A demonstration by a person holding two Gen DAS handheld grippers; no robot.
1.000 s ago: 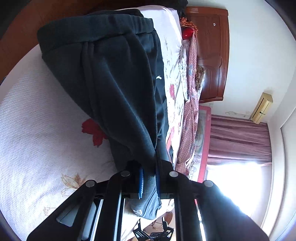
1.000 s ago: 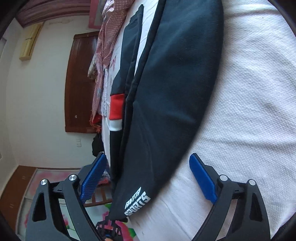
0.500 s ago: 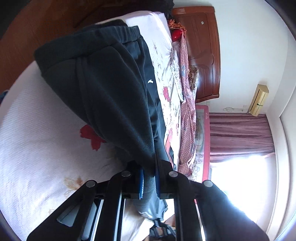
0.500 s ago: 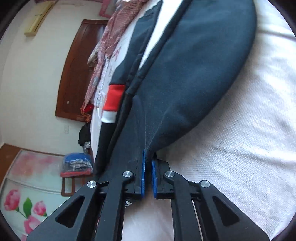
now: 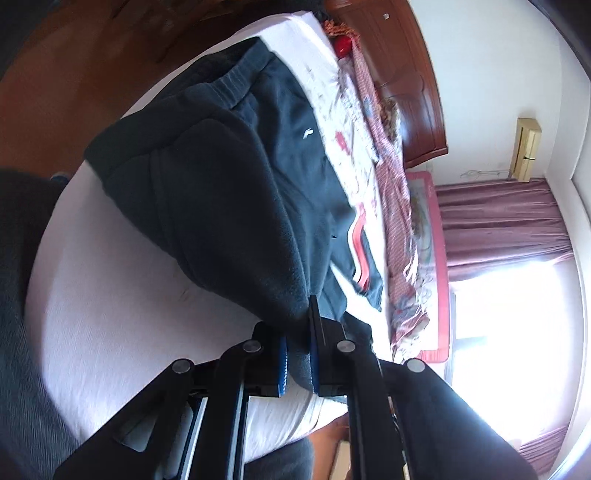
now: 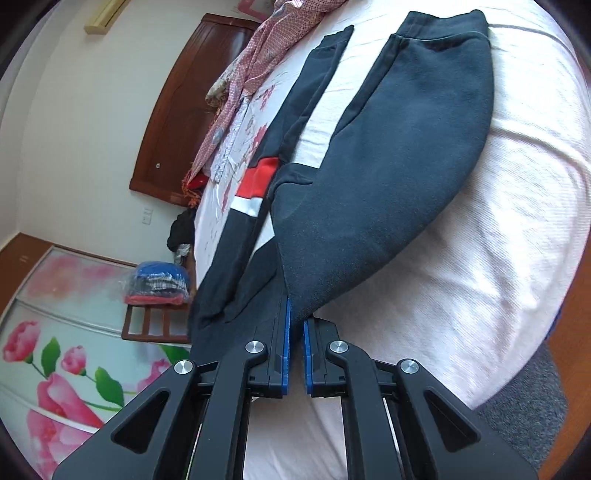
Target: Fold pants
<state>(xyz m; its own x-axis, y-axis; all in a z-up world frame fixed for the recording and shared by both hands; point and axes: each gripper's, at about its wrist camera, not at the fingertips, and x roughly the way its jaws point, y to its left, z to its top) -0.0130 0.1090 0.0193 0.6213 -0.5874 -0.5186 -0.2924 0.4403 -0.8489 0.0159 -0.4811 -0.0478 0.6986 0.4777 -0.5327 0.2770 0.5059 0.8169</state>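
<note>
A second ago my right gripper [image 6: 294, 354] stood wide apart around the printed leg end; now its blue pads are clenched on the dark cloth of the pants [image 6: 391, 177], and the cloth rises from the pads in a taut fold. My left gripper [image 5: 296, 360] stays clamped on the pants [image 5: 229, 192] as before, but the view has swung: the fabric now lifts off the bed in a thicker bunch, and the waistband [image 5: 236, 86] with its small white logo [image 5: 307, 133] sits farther up and to the right.

The pants lie lengthwise on the white bed [image 6: 461, 295], waistband at the far end in the left view, cuffs [image 6: 439, 27] at the far end in the right view. Just beside them lies a second dark garment [image 6: 258, 177] with a red and white band, close along the pants' left edge in the right view. Beyond it a pink patterned cloth [image 6: 251, 70] is heaped near the wooden headboard [image 6: 184, 103]. A stool [image 6: 155, 321] by the bed carries a bagged bundle [image 6: 159, 280]. In the left view a maroon curtain [image 5: 498, 221] hangs beside a bright window.
</note>
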